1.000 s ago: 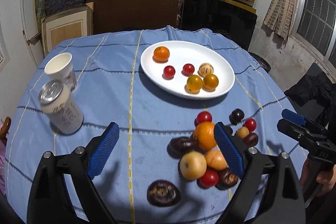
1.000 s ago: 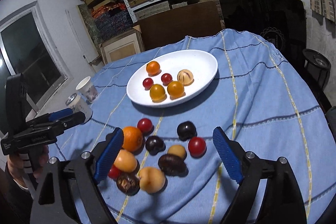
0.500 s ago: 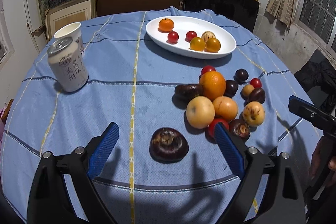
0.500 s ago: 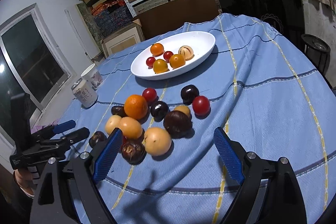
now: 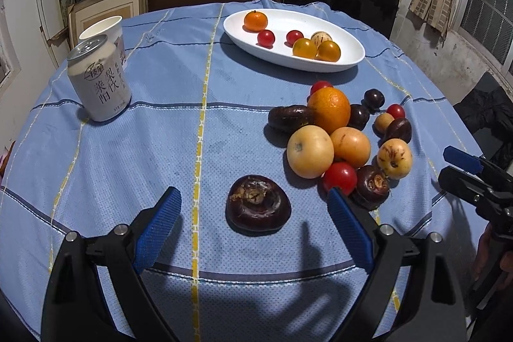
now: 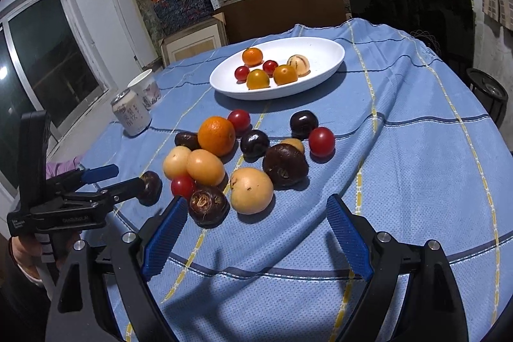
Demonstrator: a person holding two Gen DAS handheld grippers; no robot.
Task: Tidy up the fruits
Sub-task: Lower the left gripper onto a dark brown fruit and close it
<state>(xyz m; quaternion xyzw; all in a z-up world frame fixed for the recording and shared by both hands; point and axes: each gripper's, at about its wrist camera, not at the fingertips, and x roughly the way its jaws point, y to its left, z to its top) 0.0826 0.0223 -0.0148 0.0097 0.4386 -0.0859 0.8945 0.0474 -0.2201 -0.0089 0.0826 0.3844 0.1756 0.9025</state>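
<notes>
Left tongs (image 5: 251, 226) gape apart, a dark fruit (image 5: 258, 206) lying between their tips; right tongs (image 6: 256, 225) gape apart behind a yellow fruit (image 6: 251, 190).

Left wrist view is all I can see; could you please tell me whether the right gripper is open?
Observer: Yes, the right gripper stands open, with nothing between its pads.
Operator: Thank you. What lies just ahead of it?
Observer: A pale yellow fruit lies just beyond the fingertips, and a dark wrinkled fruit sits close to the tip of the finger on the picture's left.
</notes>
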